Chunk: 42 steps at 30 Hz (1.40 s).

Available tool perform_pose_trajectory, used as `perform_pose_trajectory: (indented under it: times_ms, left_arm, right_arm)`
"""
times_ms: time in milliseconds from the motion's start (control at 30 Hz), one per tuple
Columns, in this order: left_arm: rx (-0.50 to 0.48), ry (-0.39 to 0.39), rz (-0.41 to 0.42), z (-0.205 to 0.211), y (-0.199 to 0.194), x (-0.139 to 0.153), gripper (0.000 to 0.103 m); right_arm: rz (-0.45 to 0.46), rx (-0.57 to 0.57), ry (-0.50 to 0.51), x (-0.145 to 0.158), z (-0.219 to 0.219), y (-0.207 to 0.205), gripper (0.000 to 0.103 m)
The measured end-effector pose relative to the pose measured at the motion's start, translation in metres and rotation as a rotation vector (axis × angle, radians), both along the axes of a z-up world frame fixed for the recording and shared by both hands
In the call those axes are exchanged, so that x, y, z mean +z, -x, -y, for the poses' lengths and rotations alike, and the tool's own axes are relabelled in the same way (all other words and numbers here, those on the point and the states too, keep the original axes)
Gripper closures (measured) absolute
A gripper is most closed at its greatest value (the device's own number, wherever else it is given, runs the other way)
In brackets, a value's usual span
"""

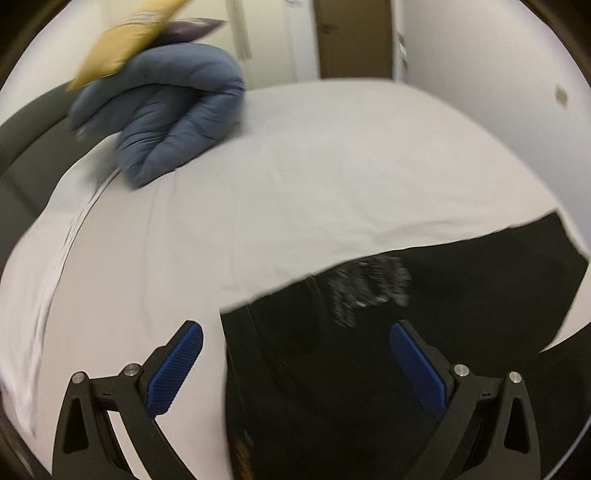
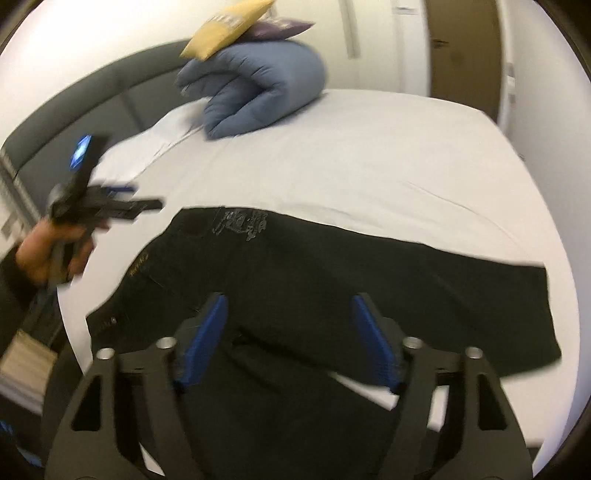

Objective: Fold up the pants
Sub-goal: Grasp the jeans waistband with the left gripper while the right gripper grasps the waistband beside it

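Black pants (image 2: 332, 280) with a grey print lie spread on the white bed (image 2: 369, 166), one leg running right, the other toward the near edge. They also show in the left wrist view (image 1: 424, 314). My right gripper (image 2: 290, 325) is open and empty, hovering over the crotch area. My left gripper (image 1: 295, 343) is open and empty above the waistband end of the pants. It also shows in the right wrist view (image 2: 140, 197), held in a hand, at the left above the bed.
A rolled blue duvet (image 2: 258, 88) sits at the bed's head with a yellow cushion (image 2: 225, 29) and a purple one (image 2: 280, 27) on it. A dark grey headboard (image 2: 92, 103) curves along the left. A brown door (image 2: 465, 51) stands behind.
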<state>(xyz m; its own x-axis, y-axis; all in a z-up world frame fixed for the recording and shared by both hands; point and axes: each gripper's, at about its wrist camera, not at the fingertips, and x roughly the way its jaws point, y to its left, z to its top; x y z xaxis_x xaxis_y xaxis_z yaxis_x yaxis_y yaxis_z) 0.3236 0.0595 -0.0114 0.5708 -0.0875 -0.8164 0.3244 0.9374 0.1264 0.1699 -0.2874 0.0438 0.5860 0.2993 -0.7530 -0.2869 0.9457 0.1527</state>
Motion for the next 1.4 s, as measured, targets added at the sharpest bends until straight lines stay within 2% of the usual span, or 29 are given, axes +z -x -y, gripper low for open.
perform_pose_trajectory:
  times_ms: [67, 267, 333, 467, 567, 600, 633, 667, 700, 733, 800, 833, 1100, 1167, 1400]
  left_arm:
    - [-0.06, -0.052, -0.049, -0.001, -0.035, -0.021, 0.0]
    - [-0.185, -0.127, -0.158, 0.007, -0.09, -0.07, 0.0]
    - [-0.24, -0.14, -0.191, 0.011, -0.1, -0.083, 0.0]
    - [-0.307, -0.235, -0.242, 0.02, -0.12, -0.112, 0.0]
    - [-0.298, -0.185, -0.303, 0.014, -0.131, -0.12, 0.005]
    - [-0.299, -0.159, -0.322, 0.012, -0.131, -0.121, 0.016]
    - [-0.309, -0.131, -0.343, 0.011, -0.13, -0.121, 0.033]
    - [-0.327, -0.105, -0.355, 0.012, -0.125, -0.119, 0.042]
    - [-0.344, -0.092, -0.363, 0.015, -0.121, -0.117, 0.067]
    - [-0.359, -0.095, -0.359, 0.019, -0.115, -0.115, 0.084]
    - [-0.377, -0.18, -0.304, 0.027, -0.101, -0.112, 0.089]
    - [-0.382, -0.196, -0.286, 0.027, -0.095, -0.11, 0.091]
    - [-0.375, -0.12, -0.121, -0.002, -0.047, -0.075, 0.097]
    - [-0.391, -0.123, -0.077, 0.002, -0.031, -0.068, 0.097]
    - [-0.404, -0.127, 0.009, -0.008, -0.018, -0.058, 0.1]
  right_arm:
    - [-0.011, 0.055, 0.0, -0.008, 0.002, -0.016, 0.041]
    - [-0.033, 0.226, 0.035, -0.039, -0.003, -0.064, 0.041]
    - [-0.042, 0.249, 0.042, -0.047, -0.003, -0.077, 0.041]
    - [-0.048, 0.271, 0.045, -0.058, -0.01, -0.09, 0.041]
    - [-0.043, 0.279, 0.05, -0.065, -0.014, -0.108, 0.041]
    - [-0.044, 0.281, 0.045, -0.066, -0.015, -0.115, 0.041]
    - [-0.043, 0.281, 0.043, -0.067, -0.018, -0.122, 0.041]
    - [-0.043, 0.283, 0.05, -0.069, -0.021, -0.131, 0.043]
    - [-0.043, 0.286, 0.06, -0.071, -0.027, -0.139, 0.048]
    - [-0.041, 0.29, 0.071, -0.072, -0.033, -0.146, 0.052]
    - [-0.035, 0.3, 0.092, -0.073, -0.046, -0.162, 0.057]
    - [-0.035, 0.303, 0.1, -0.073, -0.052, -0.168, 0.06]
    - [-0.036, 0.391, 0.18, -0.077, -0.096, -0.202, 0.061]
    - [-0.036, 0.4, 0.196, -0.079, -0.102, -0.209, 0.061]
    - [-0.071, 0.461, 0.289, -0.094, -0.125, -0.226, 0.061]
